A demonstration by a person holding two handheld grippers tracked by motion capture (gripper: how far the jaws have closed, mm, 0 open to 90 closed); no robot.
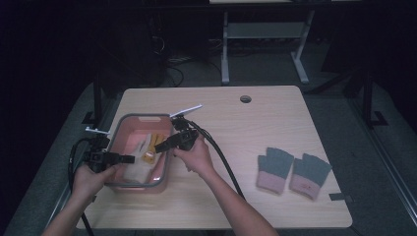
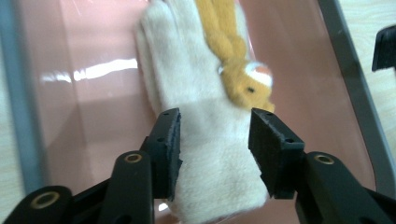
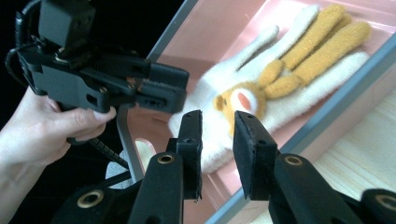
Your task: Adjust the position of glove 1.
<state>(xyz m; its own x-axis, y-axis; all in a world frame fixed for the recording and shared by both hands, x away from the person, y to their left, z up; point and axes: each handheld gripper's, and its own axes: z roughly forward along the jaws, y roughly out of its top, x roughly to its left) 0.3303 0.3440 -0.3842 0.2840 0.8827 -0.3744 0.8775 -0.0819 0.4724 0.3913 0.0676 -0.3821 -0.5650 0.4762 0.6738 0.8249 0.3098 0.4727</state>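
Off to your right, a pair of grey fingerless knitted gloves with pink cuffs (image 1: 293,170) lying side by side on the light wooden tabletop (image 1: 236,142), a round cable hole (image 1: 245,99) near its far edge.

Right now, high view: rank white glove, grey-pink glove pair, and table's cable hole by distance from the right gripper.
1. White glove, in the pink bin, just left of the right gripper.
2. Cable hole, up and right, near the far edge.
3. Grey-pink glove pair, far right on the table.

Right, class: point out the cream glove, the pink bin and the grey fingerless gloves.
cream glove (image 2: 210,154), left gripper view, on its cuff end.
pink bin (image 1: 169,164), high view, on its grey rim.
grey fingerless gloves (image 1: 276,161), high view, on the left one's palm.
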